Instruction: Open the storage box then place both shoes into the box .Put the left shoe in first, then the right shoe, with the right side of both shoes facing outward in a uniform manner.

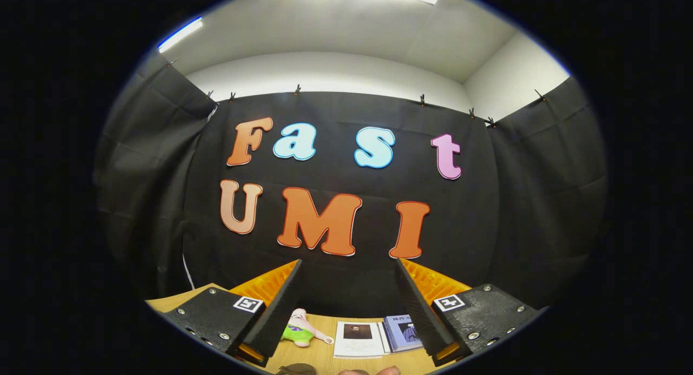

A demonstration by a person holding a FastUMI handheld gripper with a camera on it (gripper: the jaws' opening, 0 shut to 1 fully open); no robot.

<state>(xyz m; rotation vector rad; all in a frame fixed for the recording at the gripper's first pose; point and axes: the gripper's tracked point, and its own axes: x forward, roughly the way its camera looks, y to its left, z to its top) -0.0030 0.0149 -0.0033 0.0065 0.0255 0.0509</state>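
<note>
My gripper [349, 269] is held up high and level, facing the booth's black cloth wall. Its two fingers stand wide apart with nothing between them, so it is open. Far below, between the fingers, lies a strip of wooden table [319, 353]. A dark rounded shape [296, 369] peeks up at the table's near edge; I cannot tell what it is. Beside it show fingertips of a person's hand [373, 371].
On the table beyond the fingers lie a small pink and green plush toy [299, 329], a white booklet [358, 339] and a blue booklet [401, 333]. The black cloth wall hangs close behind the table, with white room walls and ceiling lights above it.
</note>
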